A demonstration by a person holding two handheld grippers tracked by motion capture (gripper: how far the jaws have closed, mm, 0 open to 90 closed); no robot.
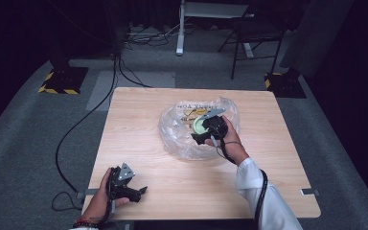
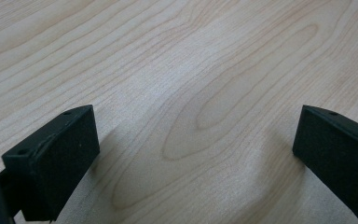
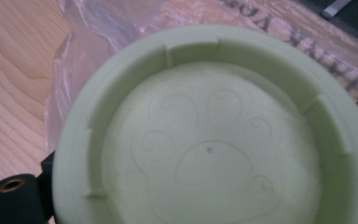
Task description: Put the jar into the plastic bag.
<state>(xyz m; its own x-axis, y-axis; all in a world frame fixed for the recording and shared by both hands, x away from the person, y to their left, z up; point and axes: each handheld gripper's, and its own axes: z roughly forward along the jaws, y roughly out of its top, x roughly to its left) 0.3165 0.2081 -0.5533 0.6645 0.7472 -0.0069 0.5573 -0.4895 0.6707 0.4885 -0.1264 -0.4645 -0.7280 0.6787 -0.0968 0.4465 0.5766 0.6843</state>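
The right gripper [image 1: 206,128] hung over the clear plastic bag [image 1: 172,132] lying crumpled on the far middle of the wooden table [image 1: 139,110]; it was clenched on a pale green round lid [image 1: 200,125], held just above the bag's mouth; in the right gripper view that lid [image 3: 214,140] sat close against the camera, its hollow side showing an embossed paw print and a raised rim with small notches, one black jaw visible at its lower left edge, the printed bag [image 3: 279,28] and the table behind it; the left gripper [image 1: 133,189] rested near the table's near-left edge, well apart from the bag; in the left gripper view its jaws stood wide apart over bare wood grain, grasping nothing
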